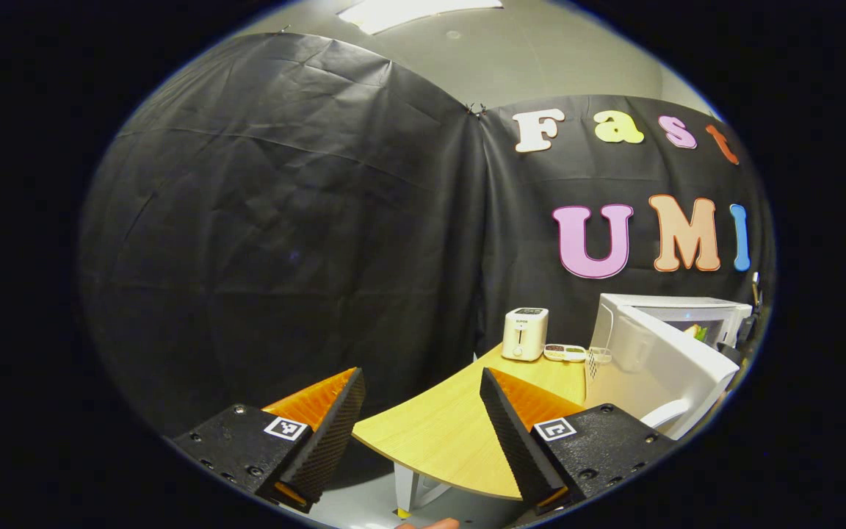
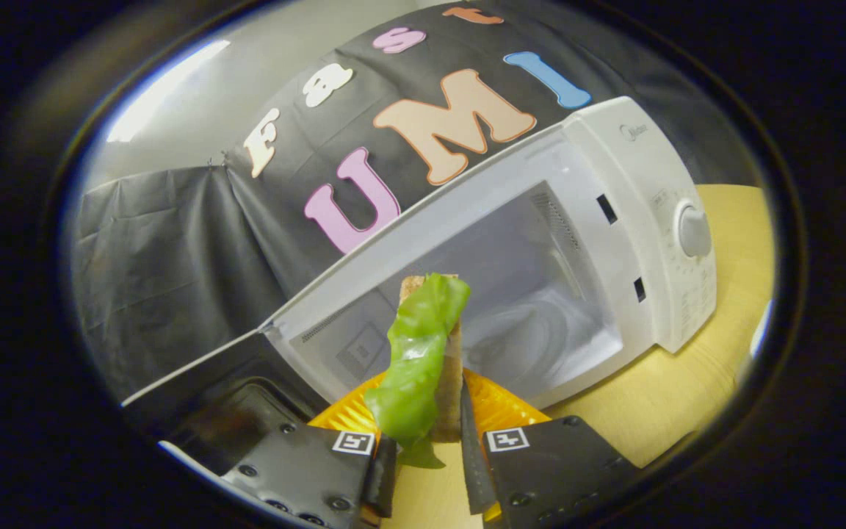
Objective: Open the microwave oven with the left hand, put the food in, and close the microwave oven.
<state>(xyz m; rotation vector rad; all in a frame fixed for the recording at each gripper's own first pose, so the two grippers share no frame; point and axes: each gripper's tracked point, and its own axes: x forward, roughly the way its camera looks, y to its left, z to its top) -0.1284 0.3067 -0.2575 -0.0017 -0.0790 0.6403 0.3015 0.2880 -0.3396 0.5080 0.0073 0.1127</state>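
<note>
While microwave (image 2: pixel 540 242) gapes, right gripper (image 2: pixel 427 433) clamps sandwich (image 2: pixel 423 353); left gripper (image 1: pixel 423 426) spread.

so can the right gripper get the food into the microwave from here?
Probably yes: the microwave door is open, its cavity is bare, and the food held in the right gripper is directly in front of it.

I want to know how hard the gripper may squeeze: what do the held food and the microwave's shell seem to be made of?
The food in the right gripper looks like a coarse brown bread slice with a glossy green leaf that may be plastic, given its waxy shine. The microwave shell looks like white painted metal or plastic, smooth and satin; I cannot tell which.
</note>
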